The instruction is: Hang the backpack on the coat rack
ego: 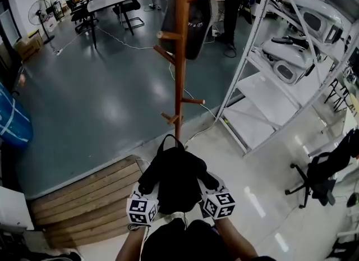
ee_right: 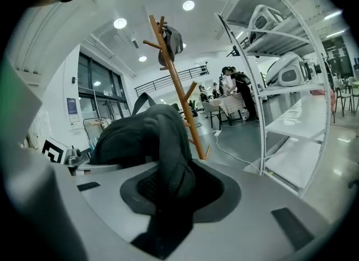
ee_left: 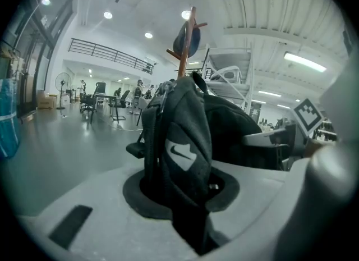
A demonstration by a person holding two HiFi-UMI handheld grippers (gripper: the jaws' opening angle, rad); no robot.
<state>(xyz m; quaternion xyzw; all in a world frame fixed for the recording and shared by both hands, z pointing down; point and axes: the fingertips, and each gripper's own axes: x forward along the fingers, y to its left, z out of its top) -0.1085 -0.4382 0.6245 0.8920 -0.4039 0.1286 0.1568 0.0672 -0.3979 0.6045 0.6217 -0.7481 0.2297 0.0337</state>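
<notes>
Both claws are clamped on the same thing right now. Left claw [ego: 147, 193] is pinching a padded black strap with a white logo patch [ee_left: 185, 153], and right claw [ego: 210, 189] is pinching the mesh-backed black strap [ee_right: 168, 170] on the other side. So the black fabric backpack [ego: 176, 178] hangs between them, right in front of me and just short of the brown wooden coat rack [ego: 179, 74].

Two-sided grip makes sense imo. It should stop the bag swinging, and it leaves the thin top carry loop [ego: 170, 140] poking toward the pole, which I reckon is the bit that has to go over a peg. The low pegs [ego: 173, 118] are nearest. A dark bag [ego: 196, 18] already takes up the top of the rack.

Room-wise, there's shiny grey-blue floor [ego: 101, 102] behind the rack, a wooden plank step [ego: 90, 195] near left and glossy white floor [ego: 263, 209] near right. White metal shelving [ego: 255, 63] loaded with white machines [ego: 286, 69] stands just right of the rack. There's a black office chair [ego: 317, 173] further right, plus desks [ego: 106, 0] and people [ego: 230, 7] way at the back.
</notes>
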